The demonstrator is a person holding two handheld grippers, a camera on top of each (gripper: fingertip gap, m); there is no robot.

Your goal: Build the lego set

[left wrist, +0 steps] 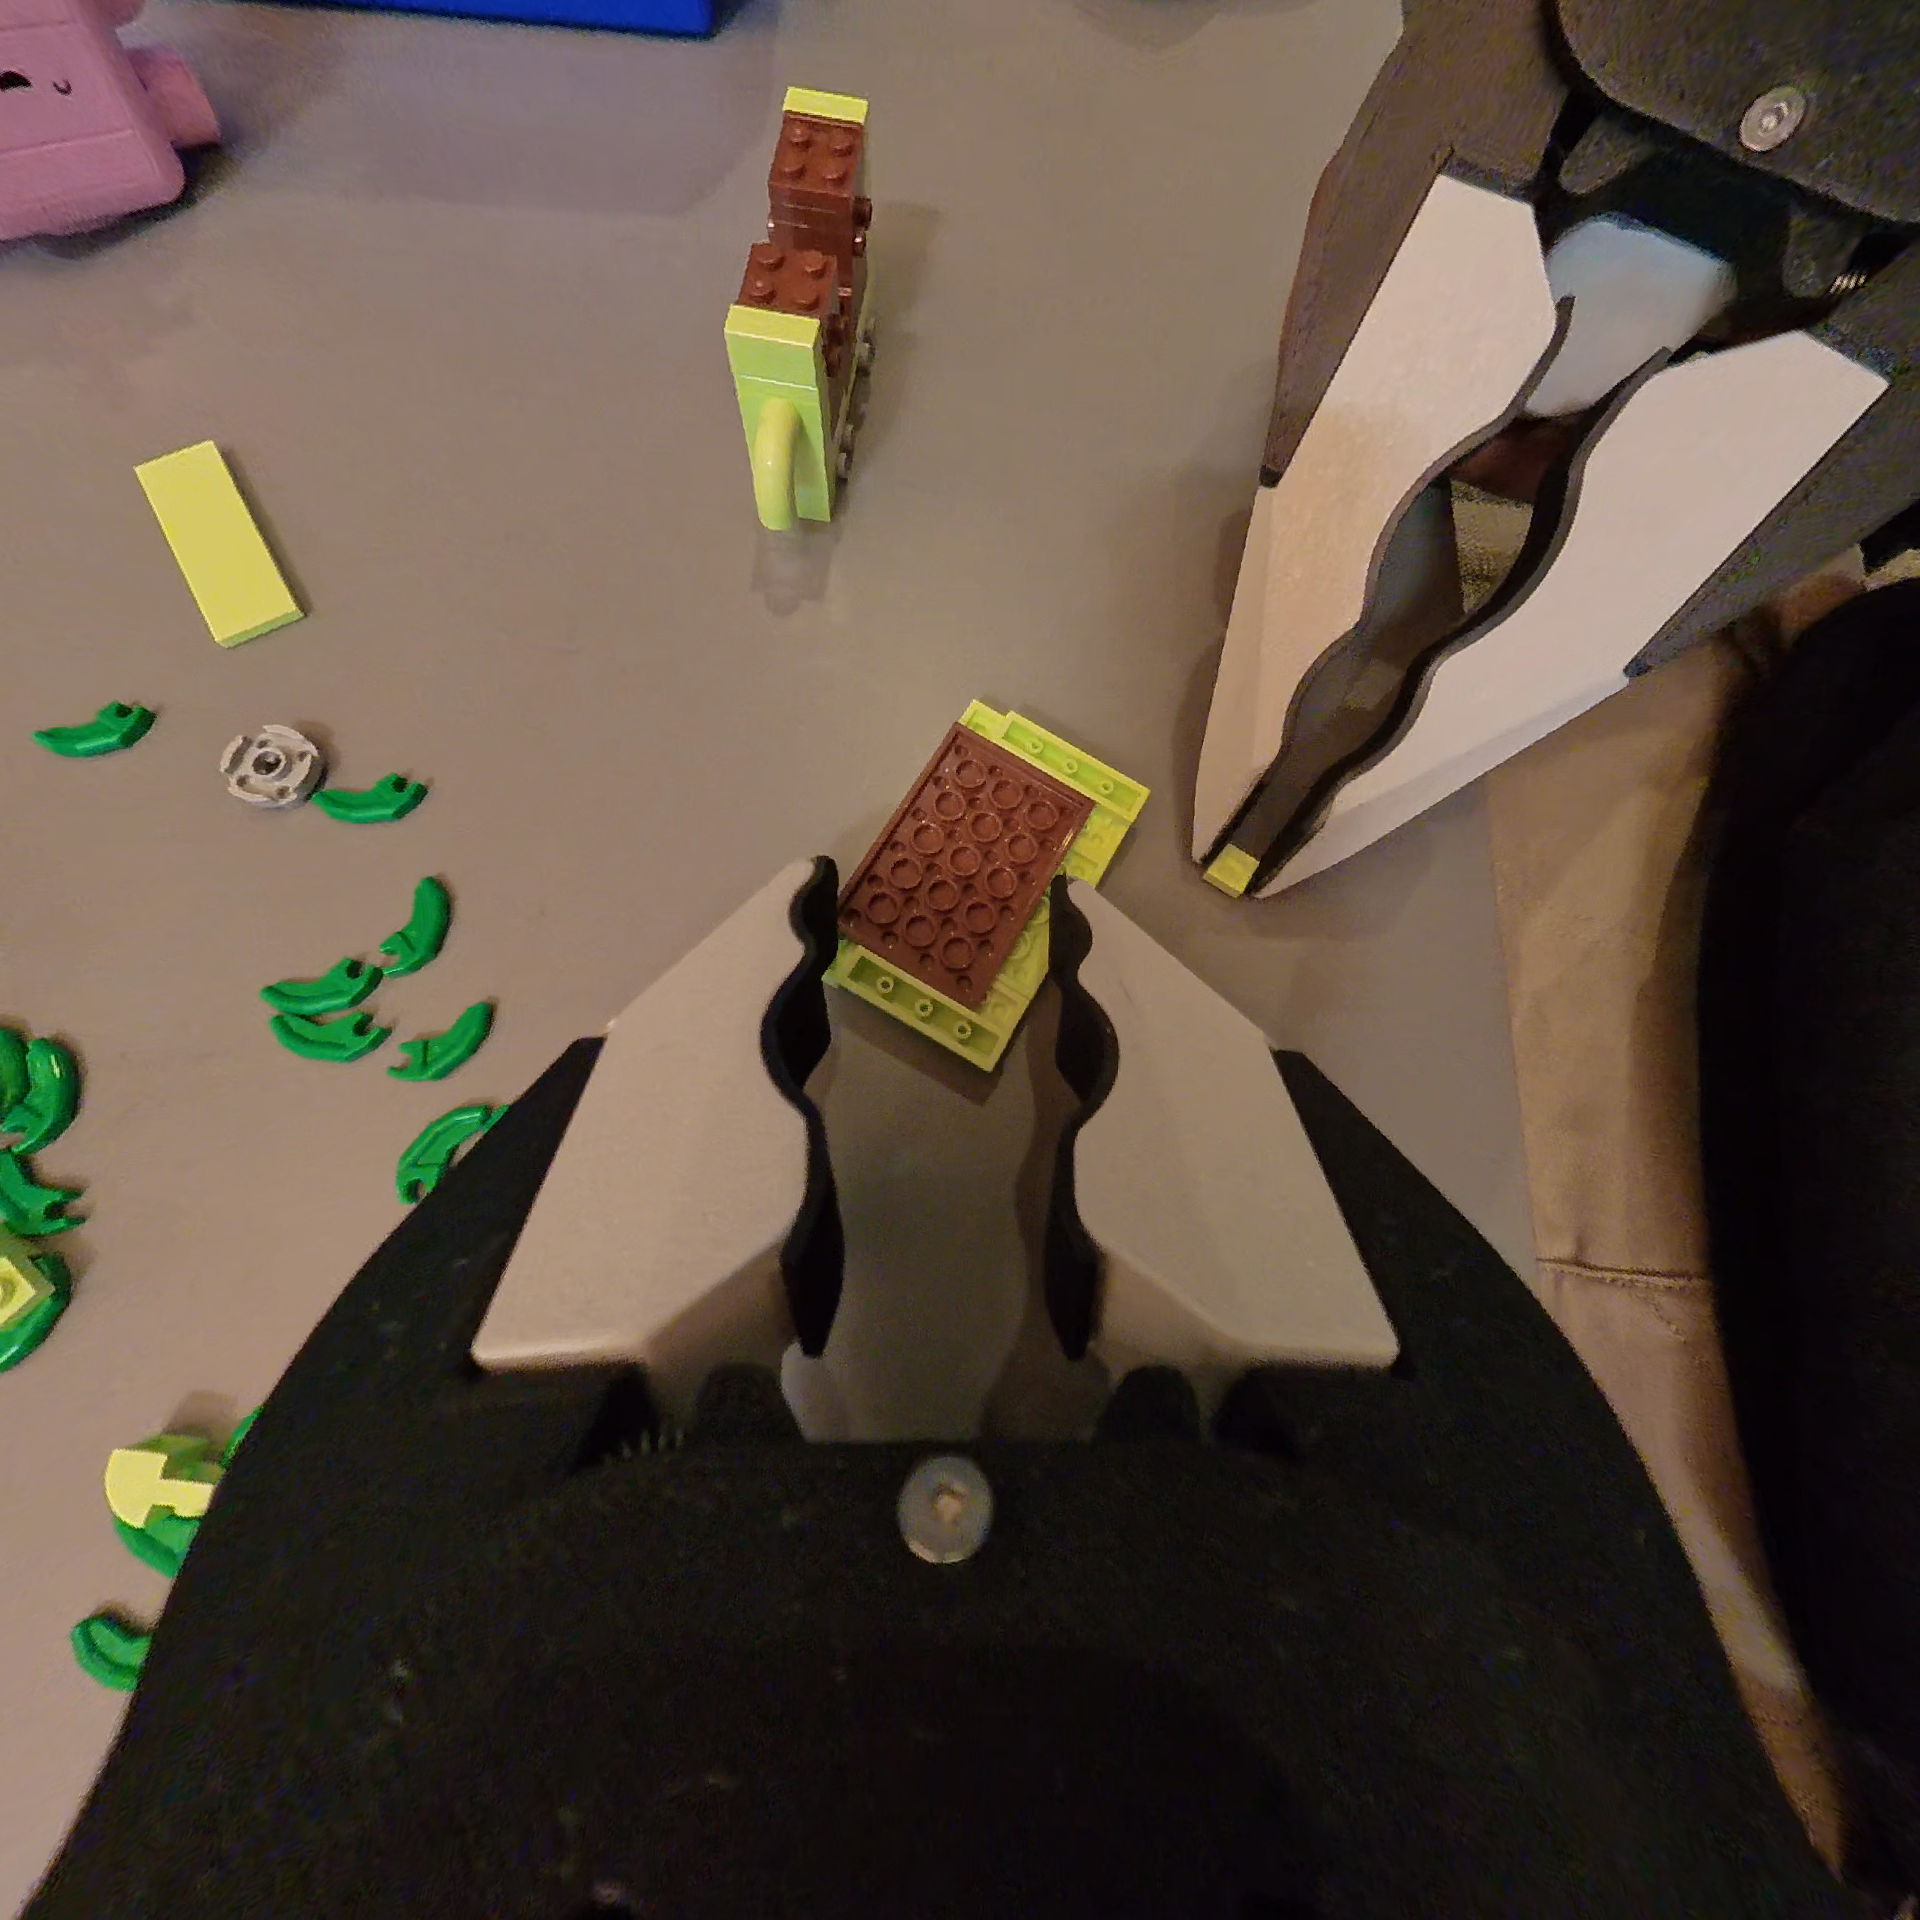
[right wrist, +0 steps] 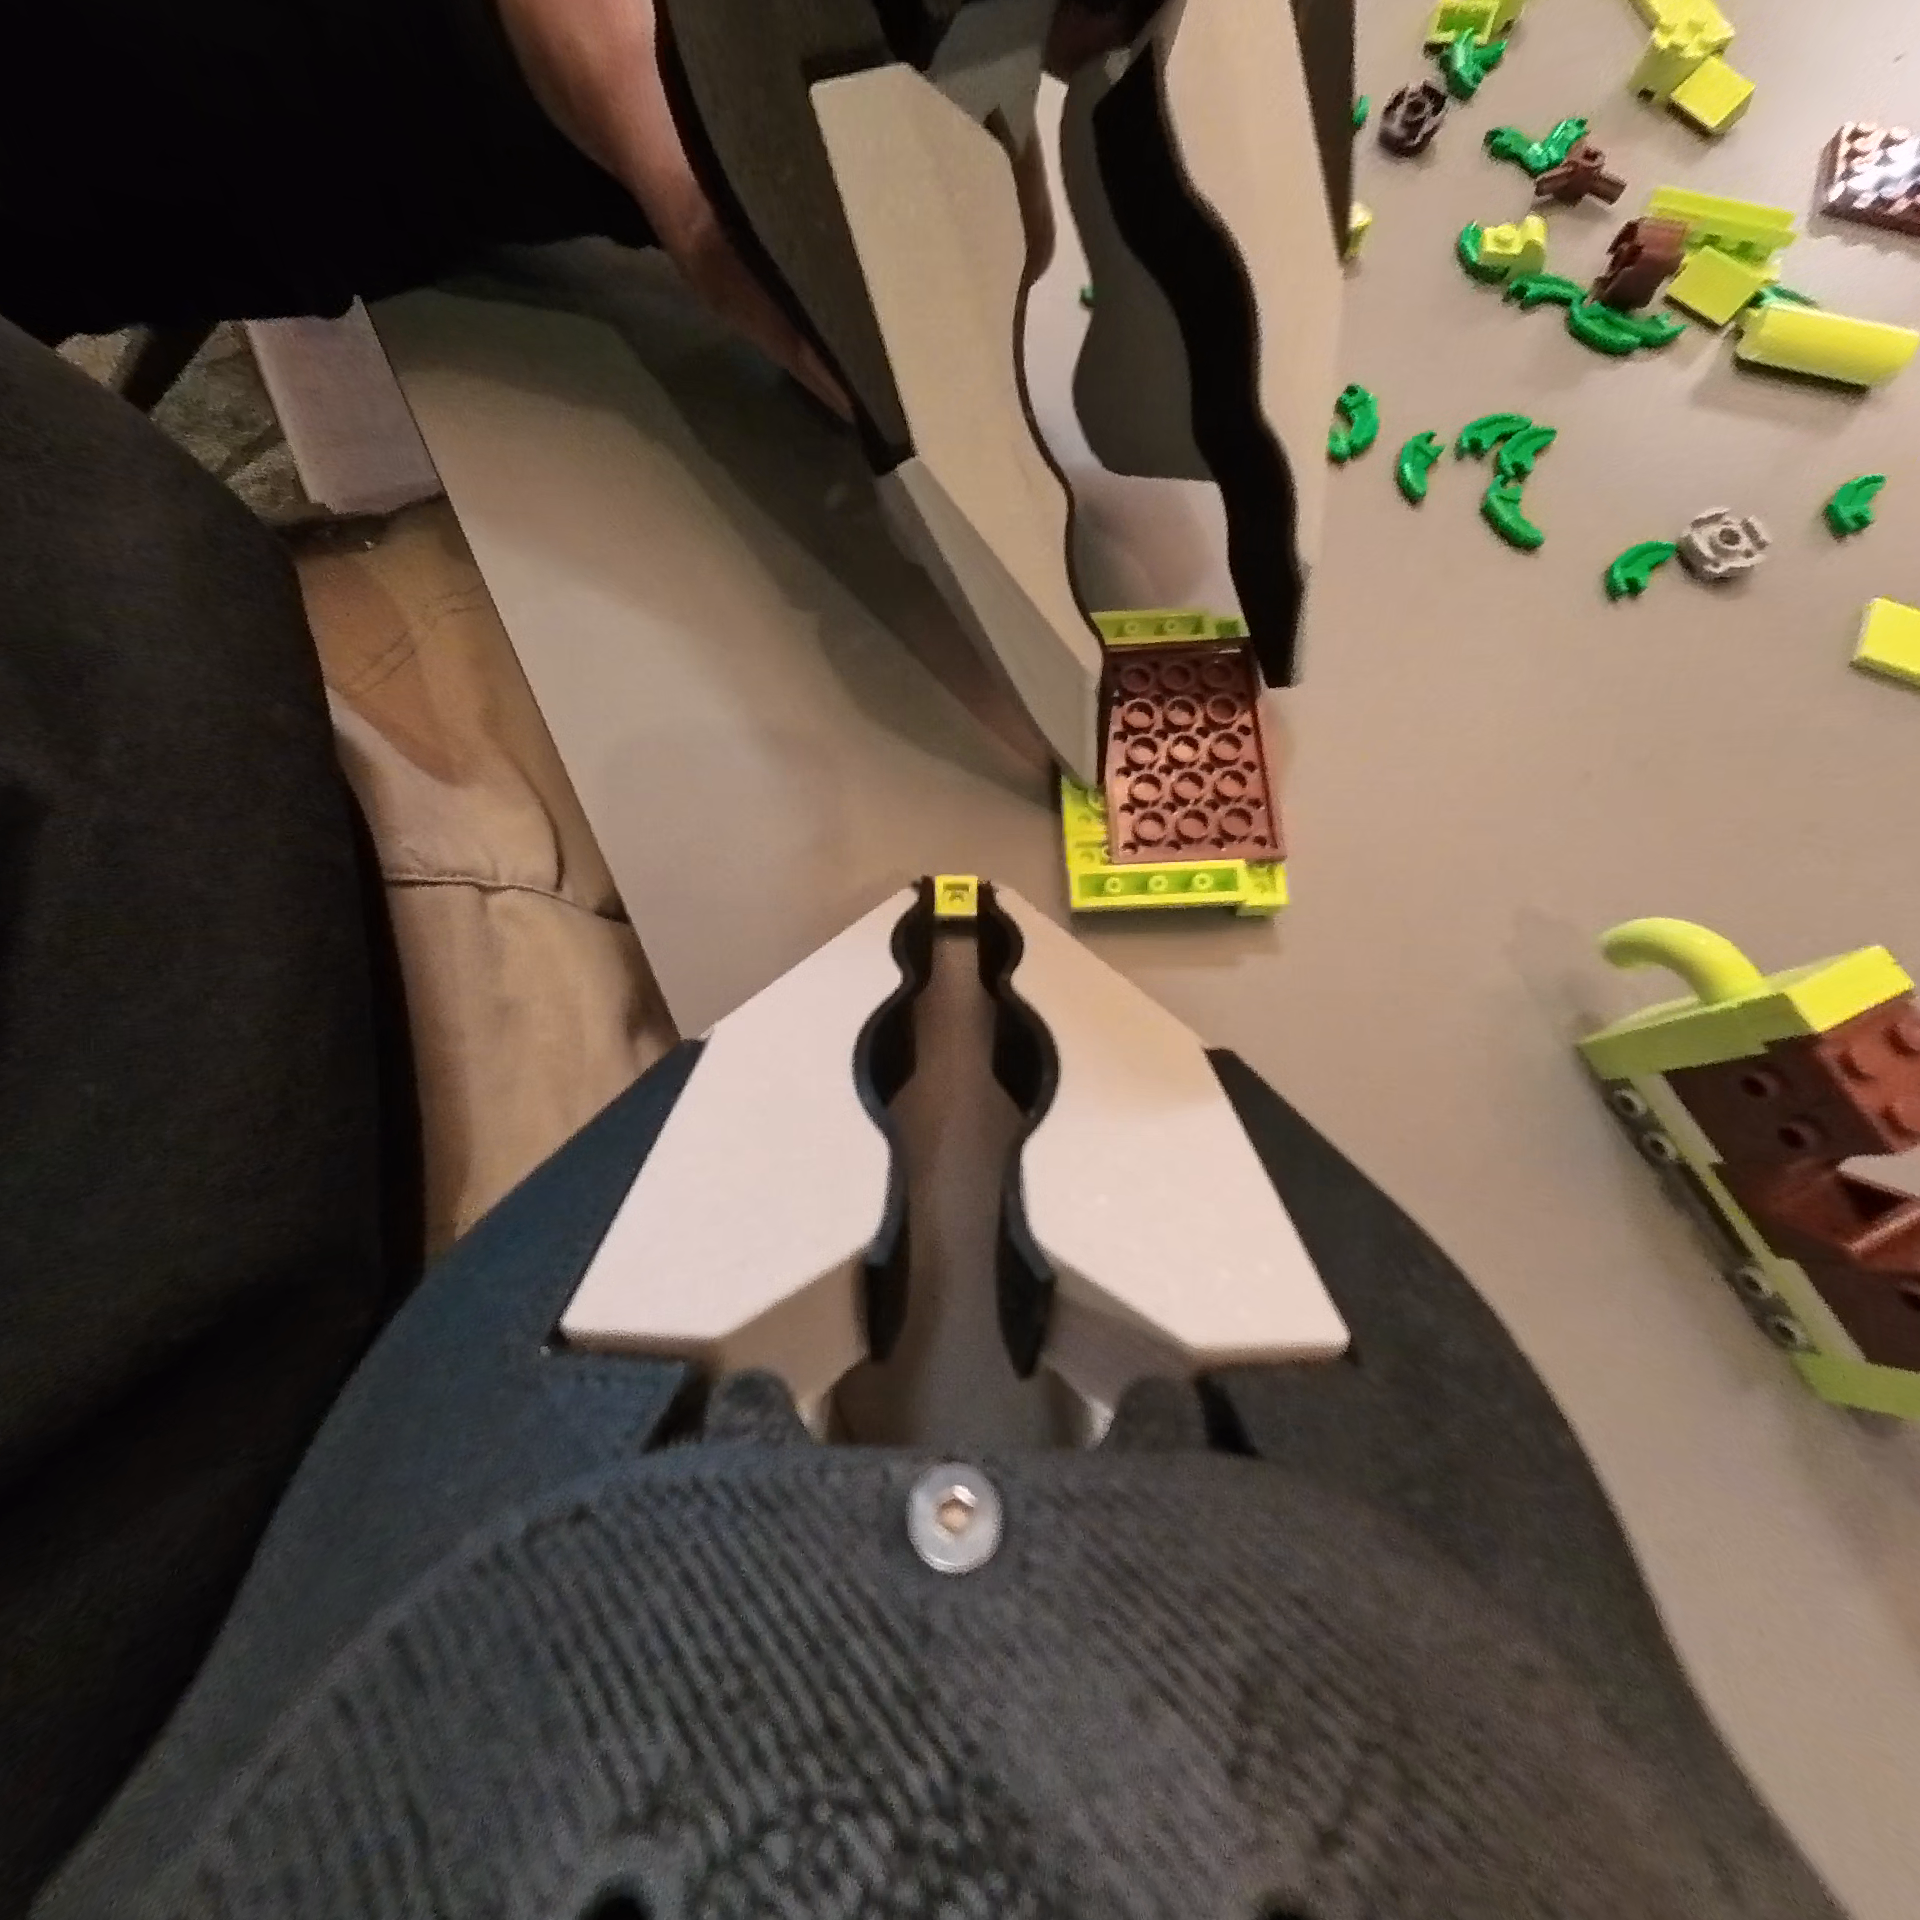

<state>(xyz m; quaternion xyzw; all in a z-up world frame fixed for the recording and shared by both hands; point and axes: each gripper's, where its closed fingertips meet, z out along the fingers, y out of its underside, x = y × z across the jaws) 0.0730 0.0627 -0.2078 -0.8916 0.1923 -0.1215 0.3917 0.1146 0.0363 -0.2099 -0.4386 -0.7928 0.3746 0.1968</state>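
Note:
A brown plate [left wrist: 961,868] sits stud-side down on lime green plates [left wrist: 1112,795], lying on the grey table [left wrist: 623,644]. My left gripper [left wrist: 940,896] is shut on this plate assembly, one finger against each long side; it also shows in the right wrist view [right wrist: 1179,707]. My right gripper [right wrist: 956,902] is shut on a small lime green piece [right wrist: 956,894] at its fingertips. It hovers just right of the assembly in the left wrist view [left wrist: 1236,878]. A partly built brown and lime green block [left wrist: 805,312] with a curved lime hook stands farther back.
Several green leaf pieces [left wrist: 343,987], a grey round piece [left wrist: 272,766] and a lime tile [left wrist: 218,540] lie to the left. A pink plush toy [left wrist: 83,114] sits at the far left. More loose pieces [right wrist: 1662,249] lie beyond. A person's beige trousers [right wrist: 468,831] border the table edge.

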